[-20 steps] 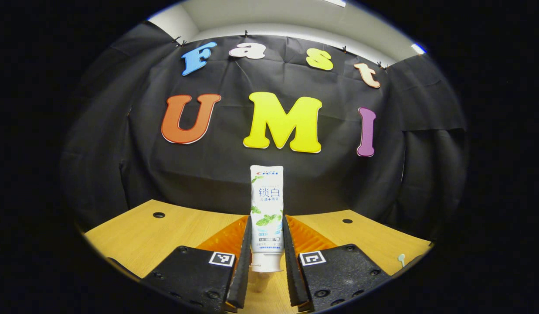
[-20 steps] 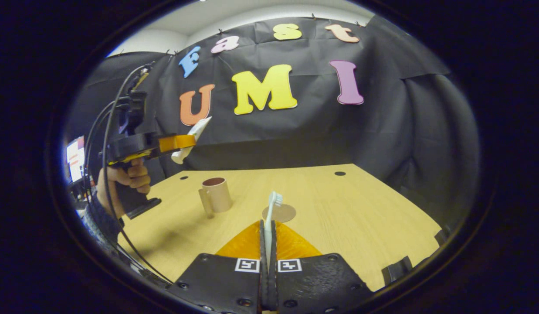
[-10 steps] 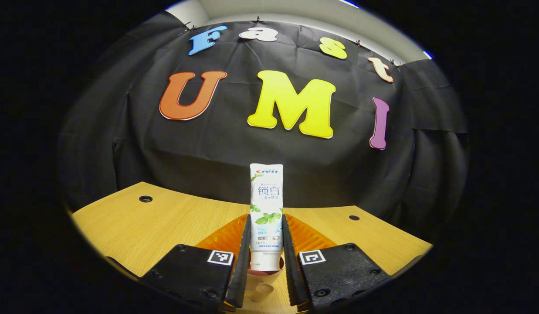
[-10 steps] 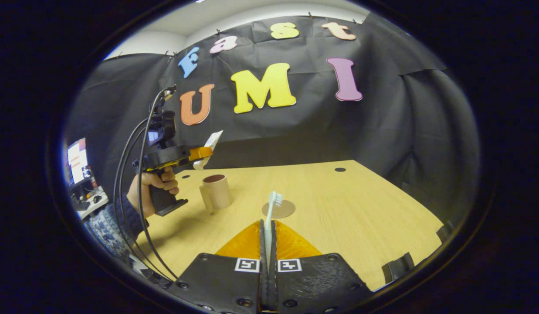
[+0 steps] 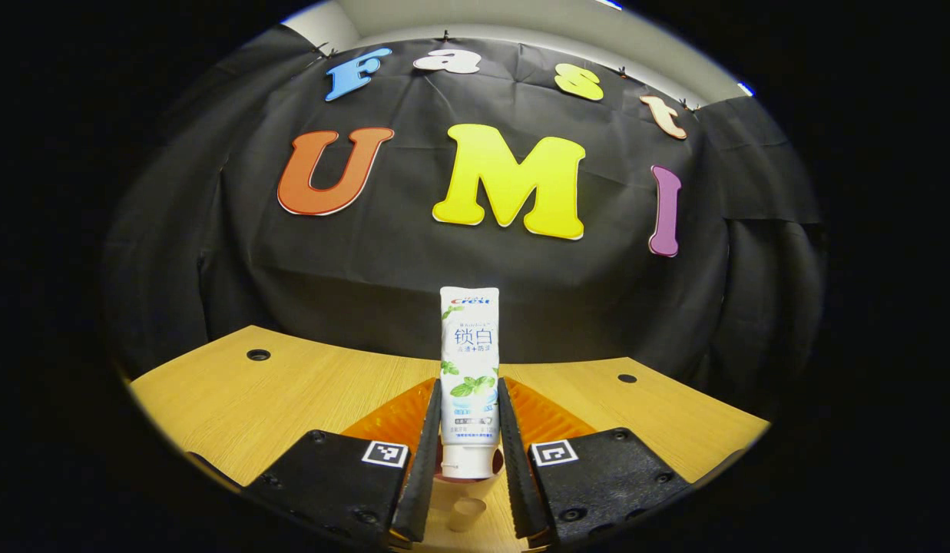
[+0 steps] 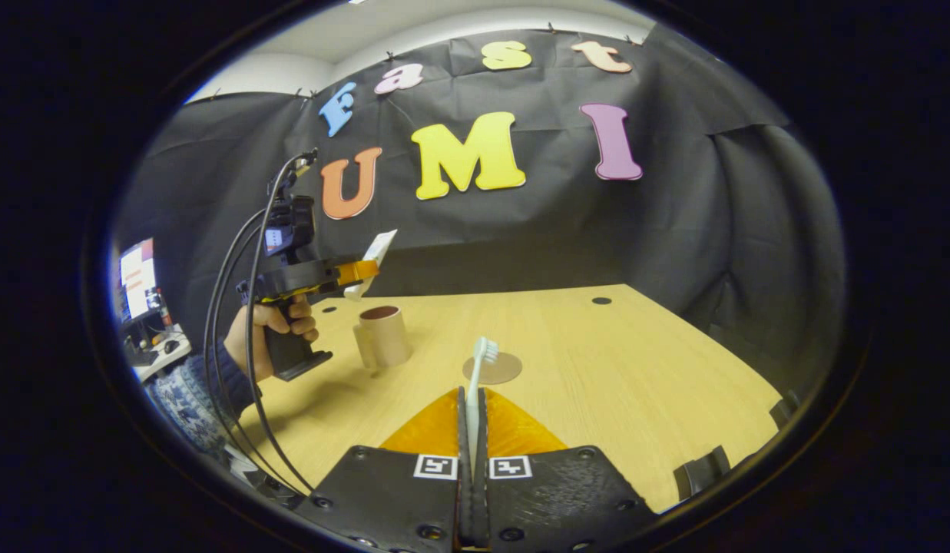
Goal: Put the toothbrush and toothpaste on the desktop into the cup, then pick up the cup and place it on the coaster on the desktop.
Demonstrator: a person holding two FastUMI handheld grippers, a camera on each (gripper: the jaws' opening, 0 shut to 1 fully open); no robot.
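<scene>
My left gripper (image 5: 468, 430) is shut on a white toothpaste tube (image 5: 469, 361), held upright with its cap down. Just under the cap, the tan cup (image 5: 461, 503) peeks between the fingers. In the right gripper view that gripper (image 6: 357, 270) hovers over the cup (image 6: 382, 336), with the tilted tube (image 6: 376, 252) in it and a hand (image 6: 271, 330) on its grip. My right gripper (image 6: 472, 415) is shut on a white toothbrush (image 6: 478, 376), bristles pointing up and away. The round brown coaster (image 6: 499, 370) lies flat just beyond the brush head, to the right of the cup.
The wooden table (image 6: 636, 369) has small round holes (image 6: 601, 300) near its far edge. The black cloth wall stands close behind it. A lit screen (image 6: 137, 280) sits off the table's left side, and cables hang from the left gripper.
The left gripper has carried the toothpaste rightward and down until it hovers above the cup, which now shows under the cap. The right gripper and toothbrush have stayed still.
</scene>
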